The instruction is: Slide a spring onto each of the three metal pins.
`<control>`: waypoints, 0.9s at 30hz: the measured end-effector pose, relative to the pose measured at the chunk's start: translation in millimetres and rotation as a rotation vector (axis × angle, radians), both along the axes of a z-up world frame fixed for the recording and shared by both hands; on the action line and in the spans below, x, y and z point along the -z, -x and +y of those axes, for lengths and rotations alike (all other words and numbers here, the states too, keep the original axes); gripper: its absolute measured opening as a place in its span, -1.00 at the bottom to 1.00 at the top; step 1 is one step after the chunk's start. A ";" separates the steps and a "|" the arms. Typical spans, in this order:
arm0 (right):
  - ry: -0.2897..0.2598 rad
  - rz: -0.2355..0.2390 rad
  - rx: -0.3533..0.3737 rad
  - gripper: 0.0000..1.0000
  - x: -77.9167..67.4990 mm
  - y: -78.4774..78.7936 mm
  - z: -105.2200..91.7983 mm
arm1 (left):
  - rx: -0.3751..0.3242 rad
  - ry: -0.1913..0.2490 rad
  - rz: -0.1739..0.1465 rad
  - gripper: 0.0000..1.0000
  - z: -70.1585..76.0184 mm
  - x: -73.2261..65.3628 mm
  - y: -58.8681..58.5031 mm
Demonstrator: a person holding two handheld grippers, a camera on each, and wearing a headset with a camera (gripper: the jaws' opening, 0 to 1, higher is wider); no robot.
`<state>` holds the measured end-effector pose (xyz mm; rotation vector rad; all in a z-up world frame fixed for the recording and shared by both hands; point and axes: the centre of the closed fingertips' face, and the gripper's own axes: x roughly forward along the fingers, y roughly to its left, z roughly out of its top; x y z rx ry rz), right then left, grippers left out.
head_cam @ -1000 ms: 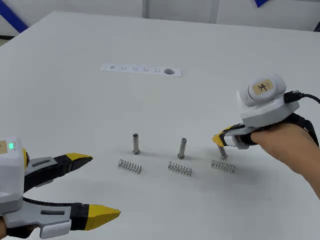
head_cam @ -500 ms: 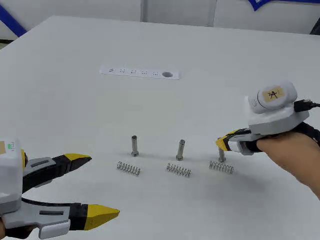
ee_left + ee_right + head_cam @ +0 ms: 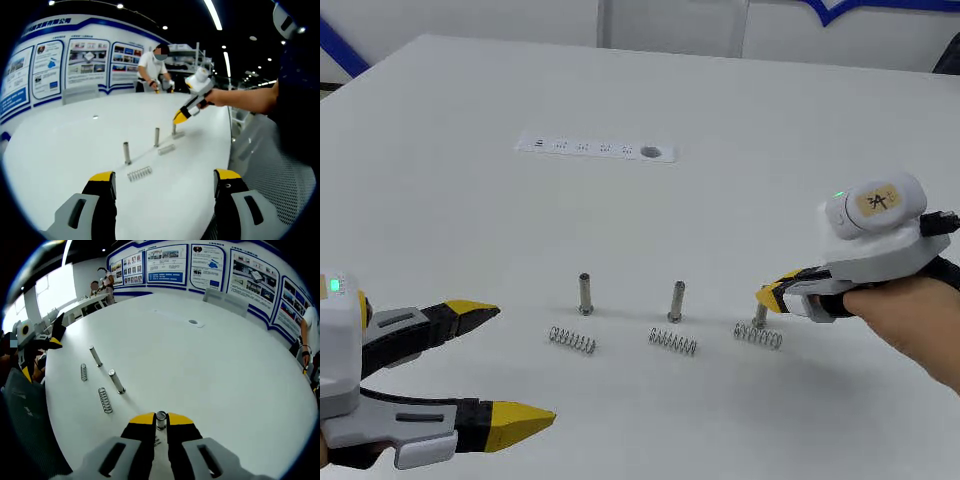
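Head view has three metal pins standing upright in a row on the white worktop [image 3: 440, 200], each with a spring lying flat just in front of it. That's left pin [image 3: 585, 293] with left spring [image 3: 571, 340], middle pin [image 3: 677, 300] with middle spring [image 3: 673, 342], and right pin [image 3: 760, 316] with right spring [image 3: 758, 336]. All three springs lie loose on the worktop.

The right tool [image 3: 768, 296] has its yellow tips right at the top of the right pin, but from up there you can't make out the grip. The right gripper view mostly settles it. The jaws are nearly together with the pin head sitting between the tips, so it looks pinched, though the fisheye makes actual contact hard to confirm.

The left tool [image 3: 505, 365] hangs low near the person, well apart from the pins, jaws spread wide with nothing in them. Its own view shows that same wide gap, with the whole row lined up beyond it. A white power strip [image 3: 595, 148] lies farther back.
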<state>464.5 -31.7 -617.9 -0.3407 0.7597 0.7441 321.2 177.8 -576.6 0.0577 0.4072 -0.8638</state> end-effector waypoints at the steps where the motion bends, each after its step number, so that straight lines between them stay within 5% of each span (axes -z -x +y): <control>1: 0.006 0.001 -0.003 -0.82 1.5 0.8 -1.0 | 0.001 0.000 0.001 0.63 -0.5 0.2 0.2; 18: 0.027 0.003 -0.031 -0.76 5.0 7.5 -6.2 | -0.002 0.008 0.000 0.63 -0.9 0.1 -0.2; 27: 0.049 0.013 -0.098 -0.72 14.2 24.3 -9.6 | 0.002 0.009 0.013 0.63 -2.7 4.6 1.0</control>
